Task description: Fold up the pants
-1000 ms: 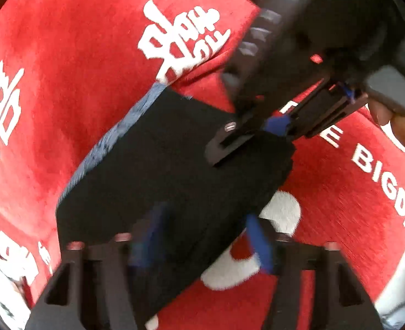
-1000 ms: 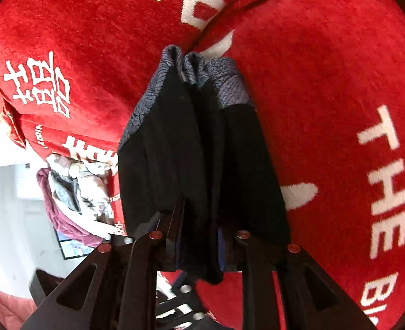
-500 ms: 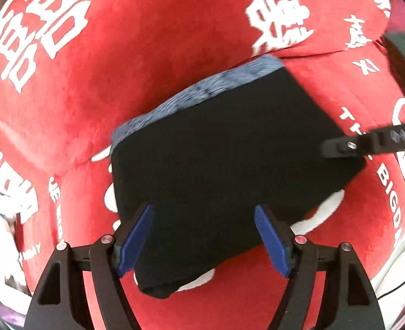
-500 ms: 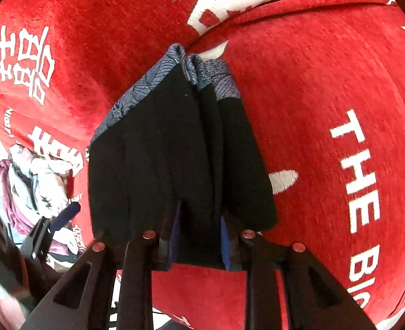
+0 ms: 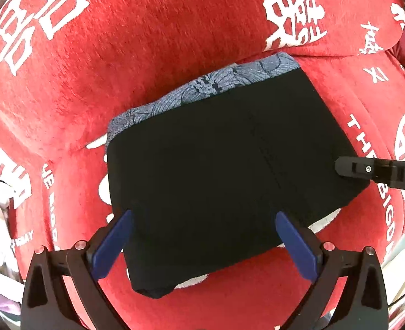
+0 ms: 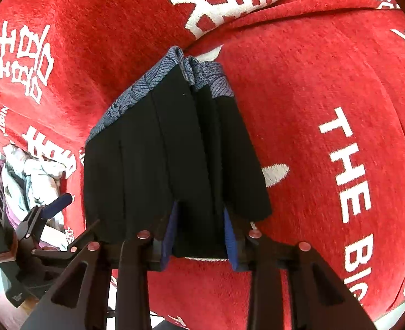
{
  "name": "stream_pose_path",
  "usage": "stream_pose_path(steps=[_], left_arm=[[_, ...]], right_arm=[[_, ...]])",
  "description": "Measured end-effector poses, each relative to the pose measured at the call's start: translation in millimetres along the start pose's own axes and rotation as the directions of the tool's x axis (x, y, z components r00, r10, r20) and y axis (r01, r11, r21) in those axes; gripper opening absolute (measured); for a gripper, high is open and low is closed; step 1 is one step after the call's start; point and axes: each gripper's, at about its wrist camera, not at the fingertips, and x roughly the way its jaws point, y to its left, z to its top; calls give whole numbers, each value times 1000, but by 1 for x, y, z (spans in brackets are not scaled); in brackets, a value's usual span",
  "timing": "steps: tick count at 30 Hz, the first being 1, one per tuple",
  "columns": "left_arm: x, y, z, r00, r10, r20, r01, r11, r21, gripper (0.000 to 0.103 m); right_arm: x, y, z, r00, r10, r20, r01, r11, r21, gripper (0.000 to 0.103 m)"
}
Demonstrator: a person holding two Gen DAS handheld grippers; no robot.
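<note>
Letting go of the folded pants

Your left gripper (image 5: 202, 239) has just spread wide, clear above the pants (image 5: 224, 176) on the red blanket (image 5: 147, 41); your right gripper (image 6: 199, 236), at their three o'clock edge, has just been loosening around the fold. Lift straight off.

Red cover (image 5: 153, 55) with white lettering, heap of clothes (image 6: 32, 170) beyond

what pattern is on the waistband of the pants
The waistband is blue-grey with a dark leaf-like line print; the rest of the pants is plain black. Clearest in the left wrist view.

Black gripper (image 5: 204, 239) frames, blue pads, silver screws.
</note>
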Motion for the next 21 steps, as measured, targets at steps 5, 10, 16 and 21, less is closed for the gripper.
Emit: stream_pose_path(steps=[5, 10, 16, 21], left_arm=[[4, 7, 1, 1000, 3, -19, -3, 999, -37, 103], [6, 18, 0, 1000, 10, -14, -11, 996, -83, 103], [12, 36, -3, 1000, 8, -28, -12, 988, -152, 103], [15, 50, -4, 999, 26, -25, -30, 980, -197, 103]], right_arm=[[-6, -4, -8, 1000, -24, -5, 24, 1000, -2, 46], [-13, -13, -19, 998, -58, -18, 58, 998, -2, 55], [-21, -31, -26, 998, -56, -20, 57, 997, 43, 56], [-33, -28, -16, 999, -47, 13, 47, 998, 41, 56]])
